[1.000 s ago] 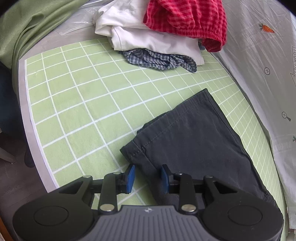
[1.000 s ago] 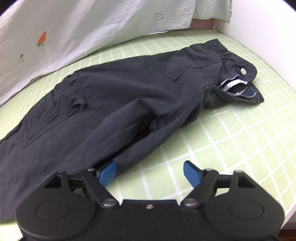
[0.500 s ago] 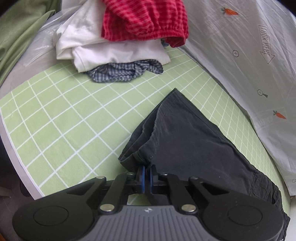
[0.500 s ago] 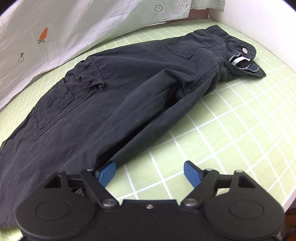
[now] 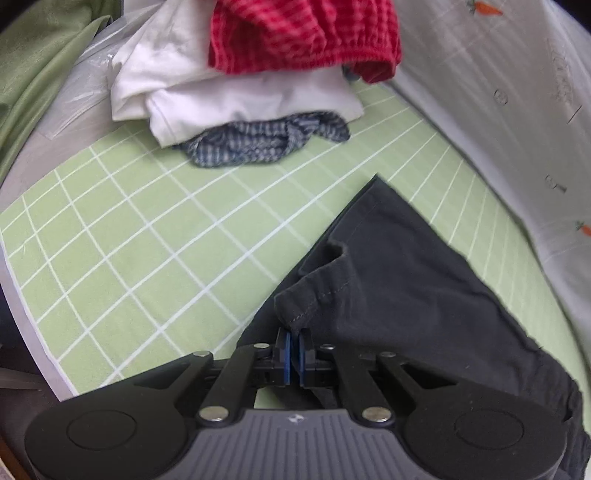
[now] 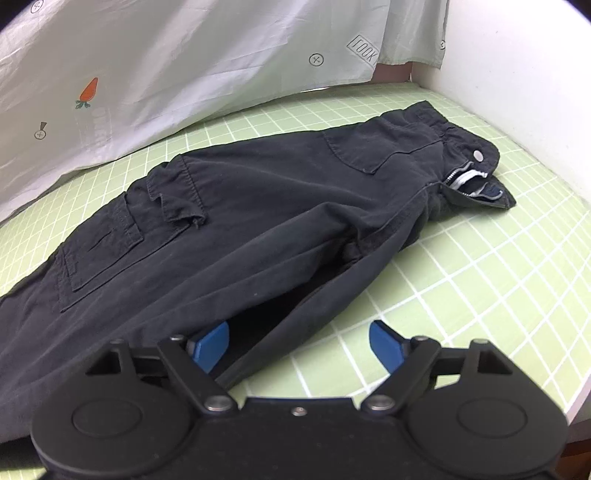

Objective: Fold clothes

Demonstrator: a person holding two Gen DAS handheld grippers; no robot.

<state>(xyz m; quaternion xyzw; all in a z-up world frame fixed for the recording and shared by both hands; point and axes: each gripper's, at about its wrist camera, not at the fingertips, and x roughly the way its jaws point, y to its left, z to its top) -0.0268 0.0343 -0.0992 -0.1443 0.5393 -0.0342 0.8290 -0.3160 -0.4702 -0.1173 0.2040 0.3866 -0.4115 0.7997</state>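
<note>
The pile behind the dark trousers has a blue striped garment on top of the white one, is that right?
Not quite: in the left wrist view the garment on top of the white one is red striped, not blue. The pile does lie behind the dark trousers.

Left gripper angled downward, jaws clamped together; right gripper angled downward, jaws opening wide.

My left gripper's body hides the trousers' lower part; their leg ends run off the left edge in my right view. The red garment is cut off at the top.
</note>
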